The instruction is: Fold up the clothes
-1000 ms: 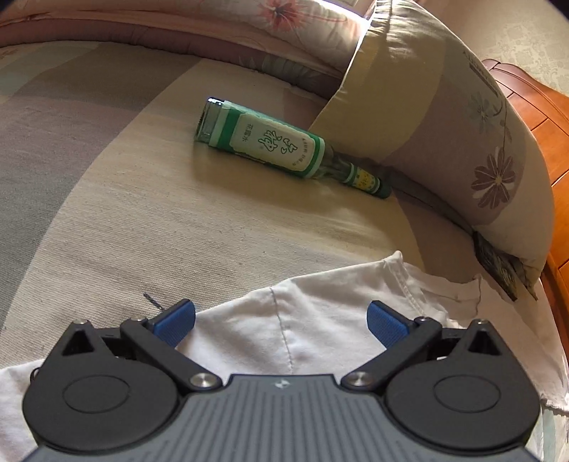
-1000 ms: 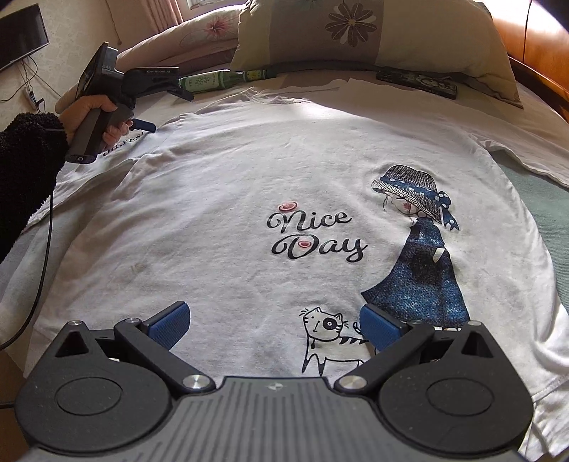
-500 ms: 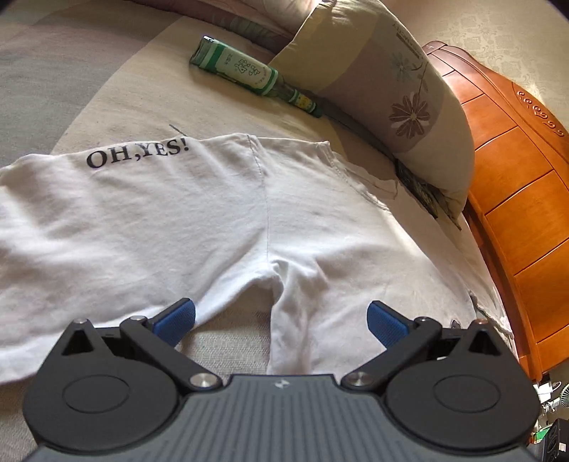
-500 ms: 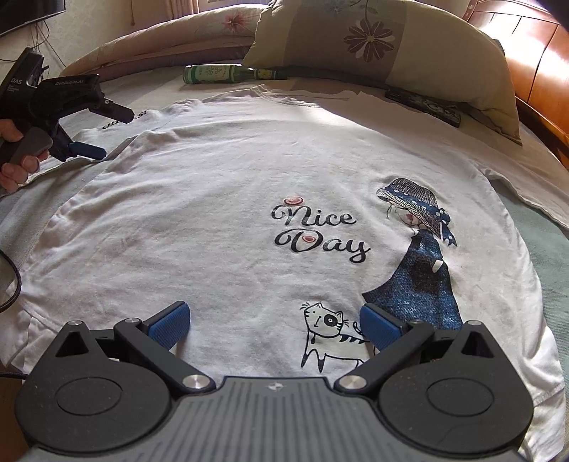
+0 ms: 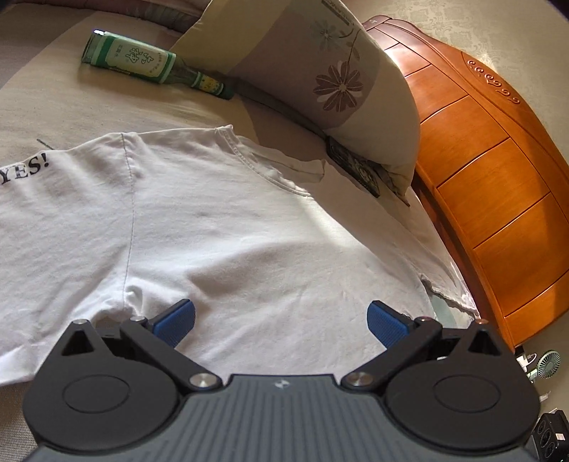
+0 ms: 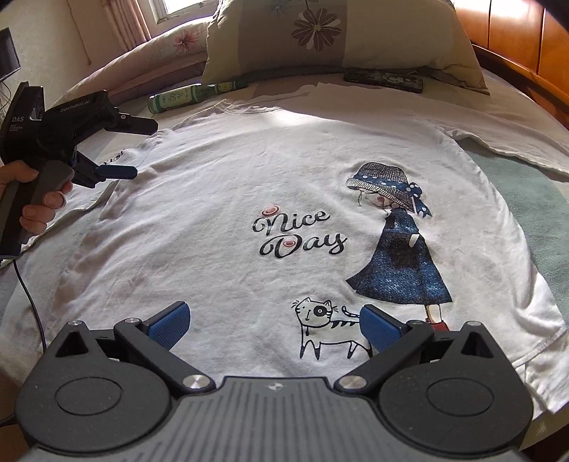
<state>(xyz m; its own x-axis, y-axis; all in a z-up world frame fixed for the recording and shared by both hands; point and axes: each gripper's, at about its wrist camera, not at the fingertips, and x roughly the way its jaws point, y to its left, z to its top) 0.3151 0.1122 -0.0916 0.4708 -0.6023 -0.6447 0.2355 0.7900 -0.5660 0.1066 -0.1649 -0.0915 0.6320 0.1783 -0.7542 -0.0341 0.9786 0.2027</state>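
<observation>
A white T-shirt (image 6: 220,184) lies spread flat on the bed, front up, with a "Nice Day" print, a girl in a blue dress and a cat. In the left wrist view the same T-shirt (image 5: 249,227) shows its collar and its "YES!" sleeve. My left gripper (image 5: 281,320) hovers open just above the shirt near the armpit of that sleeve; in the right wrist view the left gripper (image 6: 138,149) is held by a hand at the shirt's left side. My right gripper (image 6: 274,321) stands open over the hem, above the cat print, with nothing between its pads.
A green glass bottle (image 5: 142,62) lies near the pillows. A flowered pillow (image 6: 330,32) leans at the bed's head, with a dark remote control (image 6: 384,80) in front of it. An orange wooden headboard (image 5: 490,199) borders the bed. A black cable (image 6: 28,295) hangs at the left.
My left gripper has pulled back from the bottle and swung over the sleeve toward the shirt's body. The right gripper has barely moved over the hem. Both have stayed open.
</observation>
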